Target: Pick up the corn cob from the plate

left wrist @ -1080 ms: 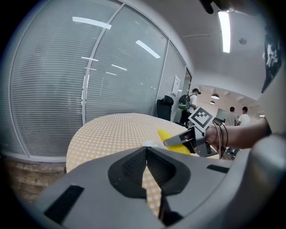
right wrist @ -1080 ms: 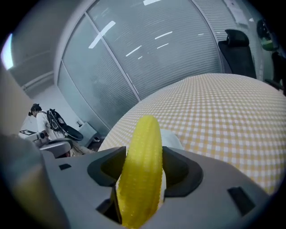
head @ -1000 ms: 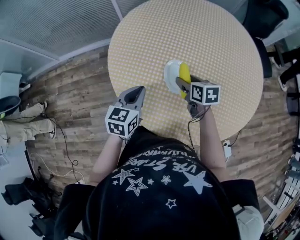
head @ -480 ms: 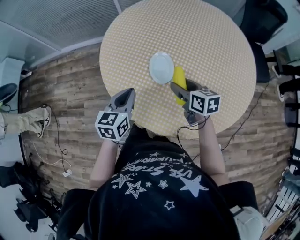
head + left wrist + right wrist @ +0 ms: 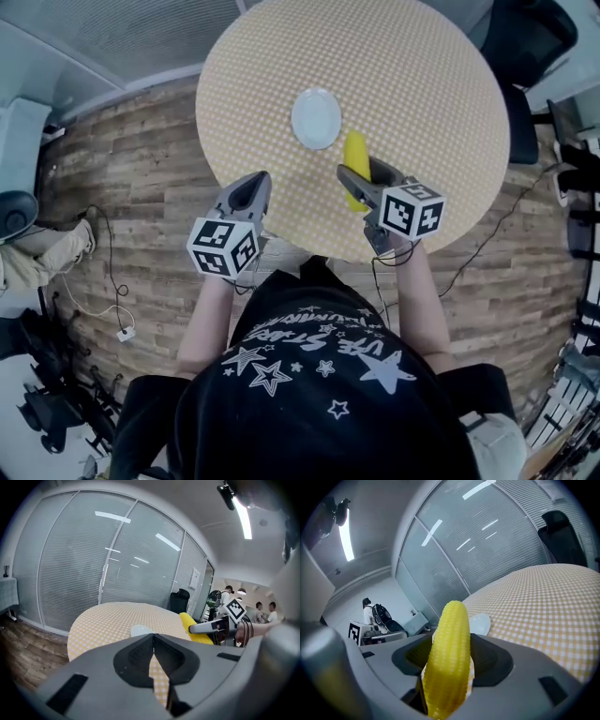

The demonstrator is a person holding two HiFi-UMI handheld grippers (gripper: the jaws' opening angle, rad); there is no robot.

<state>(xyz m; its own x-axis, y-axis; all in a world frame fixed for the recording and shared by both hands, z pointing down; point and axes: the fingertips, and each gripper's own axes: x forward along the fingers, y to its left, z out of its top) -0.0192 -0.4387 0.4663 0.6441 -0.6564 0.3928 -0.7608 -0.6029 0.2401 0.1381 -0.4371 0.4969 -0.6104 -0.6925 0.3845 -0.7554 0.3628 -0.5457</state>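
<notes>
My right gripper (image 5: 364, 180) is shut on the yellow corn cob (image 5: 356, 160), which sticks out forward between the jaws above the round checkered table (image 5: 431, 103). In the right gripper view the corn cob (image 5: 450, 656) fills the gap between the jaws, with the white plate (image 5: 479, 621) lying bare on the table behind it. In the head view the plate (image 5: 316, 118) sits up and left of the cob. My left gripper (image 5: 251, 194) hangs over the table's near left edge, jaws shut with nothing in them (image 5: 152, 651).
A dark chair (image 5: 527, 37) stands at the table's far right. Cables (image 5: 112, 309) lie on the wooden floor at left. Glass walls with blinds (image 5: 93, 564) stand behind the table, and people stand in the far room (image 5: 262, 609).
The corn cob has left the plate: my right gripper has drawn it toward the table's near edge, down and right of the plate. The left gripper has shifted along too.
</notes>
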